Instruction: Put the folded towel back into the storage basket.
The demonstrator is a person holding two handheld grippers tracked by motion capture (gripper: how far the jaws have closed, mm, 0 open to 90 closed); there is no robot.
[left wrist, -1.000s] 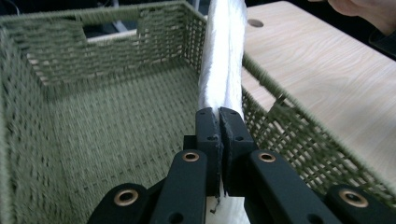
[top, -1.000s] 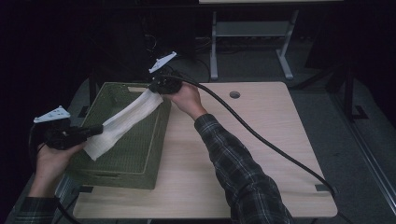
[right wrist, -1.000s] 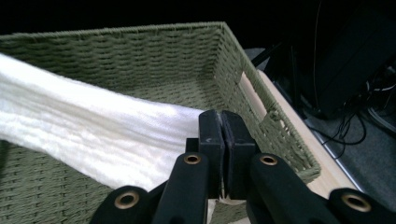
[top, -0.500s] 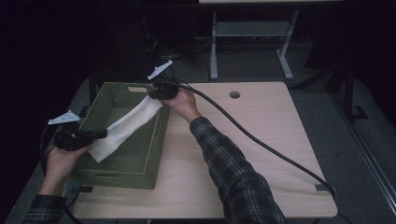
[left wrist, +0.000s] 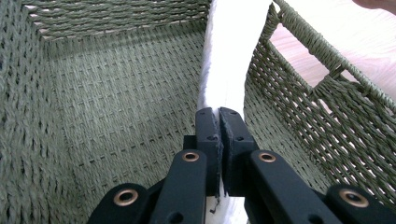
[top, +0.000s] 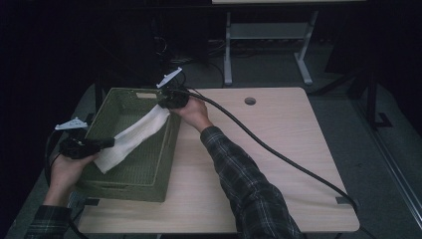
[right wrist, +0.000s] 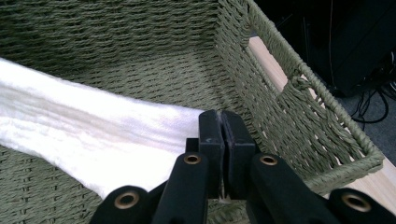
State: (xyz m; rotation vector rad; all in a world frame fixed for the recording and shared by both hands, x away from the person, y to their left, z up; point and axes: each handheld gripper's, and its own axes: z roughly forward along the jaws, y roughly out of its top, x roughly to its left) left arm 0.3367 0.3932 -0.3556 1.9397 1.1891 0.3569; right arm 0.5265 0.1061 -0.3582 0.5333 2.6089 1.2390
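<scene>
Tools (top: pixel 110 143) (top: pixel 161 105): both pinching towel (top: pixel 132 137) | basket (top: pixel 149 185) | pinched edges hidden

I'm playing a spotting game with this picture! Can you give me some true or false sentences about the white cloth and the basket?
1. The white cloth is stretched between both grippers. True.
2. The basket is red. False: it is green and woven.
3. The left gripper has its fingers wide open. False: they are shut on the cloth's end.
4. The right gripper grips the cloth at the basket's far end. True.
5. The cloth lies flat on the wooden table. False: it hangs over the inside of the basket.
</scene>
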